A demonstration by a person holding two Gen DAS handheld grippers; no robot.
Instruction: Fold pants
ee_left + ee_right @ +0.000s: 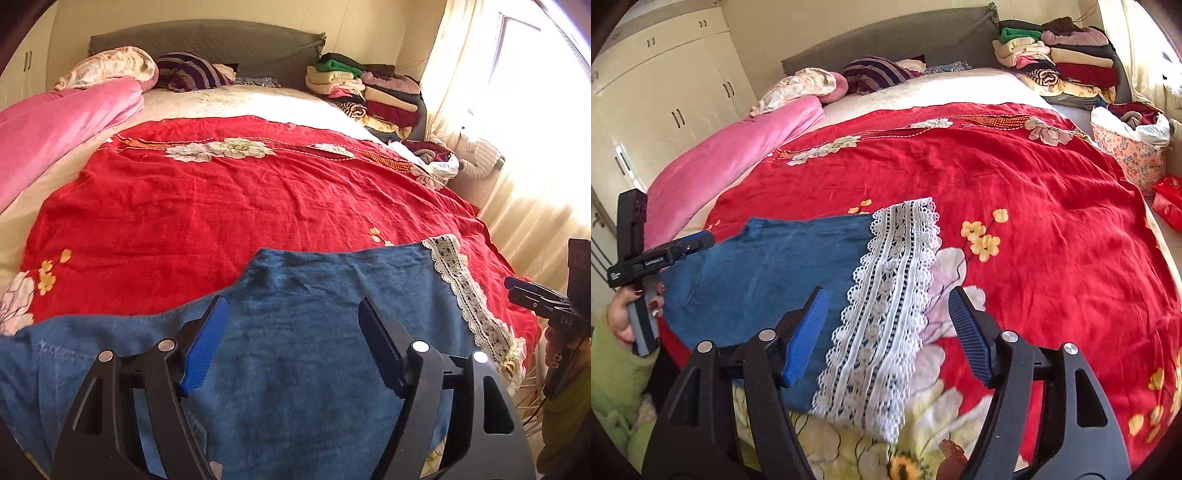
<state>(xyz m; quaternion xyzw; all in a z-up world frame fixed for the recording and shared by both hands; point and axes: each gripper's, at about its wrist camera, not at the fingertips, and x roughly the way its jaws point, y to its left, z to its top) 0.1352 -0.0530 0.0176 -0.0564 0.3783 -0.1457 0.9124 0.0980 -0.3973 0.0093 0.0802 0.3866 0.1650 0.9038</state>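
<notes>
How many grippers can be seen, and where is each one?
2. The left gripper hangs open above the blue pants; the right gripper hangs open over their lace hem.

Soft, matt blue cloth pants (768,266) carry an openwork white lace hem band (886,295); the creased red floral cotton bedspread (221,199) looks slightly coarse.

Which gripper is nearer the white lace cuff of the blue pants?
Right. The right gripper hangs open directly over the lace cuff, not touching it. The left gripper hangs open over the blue pants, the cuff off to its right.
</notes>
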